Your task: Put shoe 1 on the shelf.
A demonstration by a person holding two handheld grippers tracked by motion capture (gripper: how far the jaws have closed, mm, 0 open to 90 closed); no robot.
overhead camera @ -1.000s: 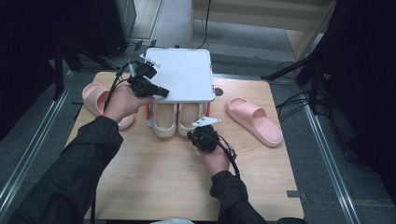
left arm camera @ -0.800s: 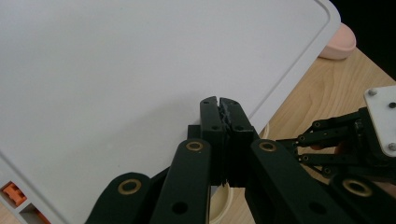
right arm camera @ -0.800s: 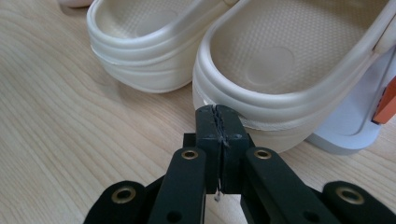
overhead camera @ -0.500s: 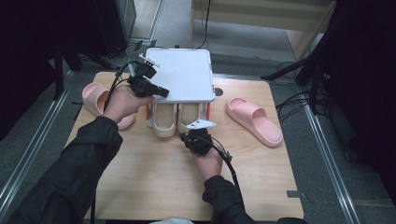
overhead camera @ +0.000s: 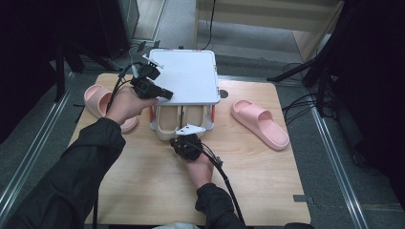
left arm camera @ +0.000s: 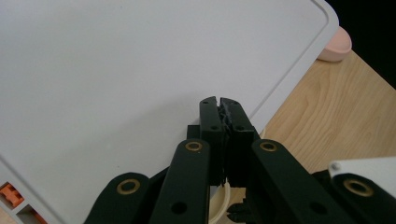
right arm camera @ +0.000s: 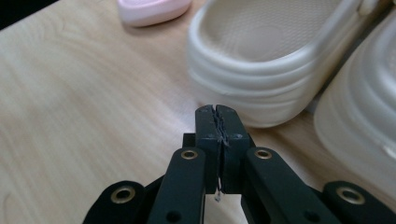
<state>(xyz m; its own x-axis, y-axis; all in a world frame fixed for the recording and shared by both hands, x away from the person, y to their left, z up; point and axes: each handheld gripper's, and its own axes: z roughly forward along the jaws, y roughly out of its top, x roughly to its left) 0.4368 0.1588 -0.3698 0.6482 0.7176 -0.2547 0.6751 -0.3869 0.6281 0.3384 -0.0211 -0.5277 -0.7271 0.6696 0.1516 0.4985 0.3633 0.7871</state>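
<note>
At a wooden table [overhead camera: 143, 191], a person's right gripper [right arm camera: 217, 109], jaws pressed together and holding nothing, points at the heel of the left-hand one of two cream slippers [right arm camera: 275, 60] tucked side by side under a white shoe rack [overhead camera: 184, 78]. Beyond it, the left gripper [left arm camera: 219, 103], also pinched closed and empty, rests over the rack's flat white top, apparently touching it, though contact is hard to confirm. Two pink slippers [overhead camera: 260, 123] lie out on the table either side of the rack. The risk from here: closed jaws nudging the cream heel would likely shove the slipper deeper under the rack rather than grip it, or shift the rack if the left gripper lifts.
</note>
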